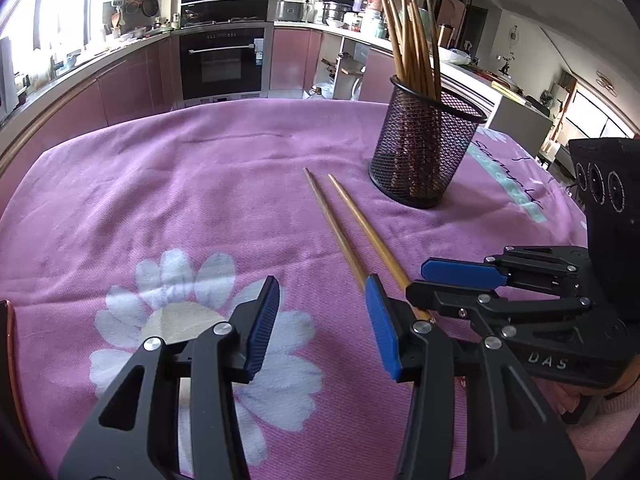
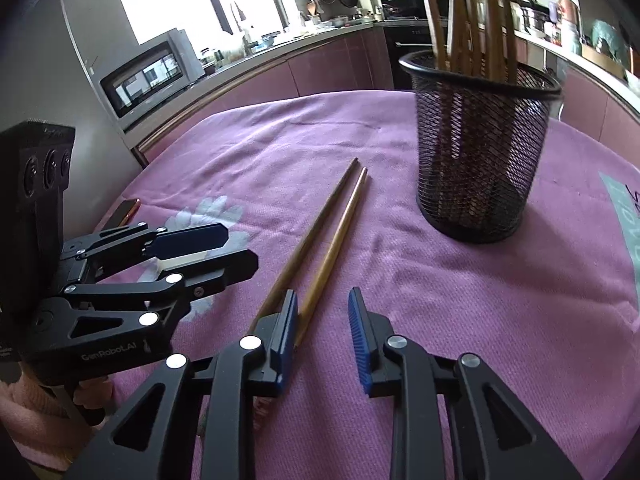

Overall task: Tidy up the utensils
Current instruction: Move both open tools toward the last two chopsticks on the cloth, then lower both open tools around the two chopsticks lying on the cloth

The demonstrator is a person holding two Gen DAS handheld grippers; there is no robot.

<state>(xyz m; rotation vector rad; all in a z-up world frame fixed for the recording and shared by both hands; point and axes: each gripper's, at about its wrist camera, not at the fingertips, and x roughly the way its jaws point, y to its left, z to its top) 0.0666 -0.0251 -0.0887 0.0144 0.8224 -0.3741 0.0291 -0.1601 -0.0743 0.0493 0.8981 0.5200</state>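
Two loose wooden chopsticks (image 1: 348, 232) (image 2: 332, 232) lie side by side on the pink towel (image 1: 160, 200) (image 2: 440, 320). A black mesh holder (image 1: 424, 152) (image 2: 480, 160) stands just beyond them to the right, with several chopsticks (image 1: 412, 40) upright in it. My right gripper (image 2: 323, 293) (image 1: 416, 279) sits low over the near ends of the loose pair. The right-hand chopstick runs in between its jaws, close to the left pad. A gap still shows, and the other chopstick passes under the left finger. My left gripper (image 1: 324, 280) (image 2: 240, 246) is open over the towel's flower print, holding nothing.
A phone-like flat object with a copper edge (image 2: 126, 210) lies at the towel's left edge. The table's far edge faces pink kitchen cabinets and an oven (image 1: 222, 60). A microwave (image 2: 148, 76) stands at the left.
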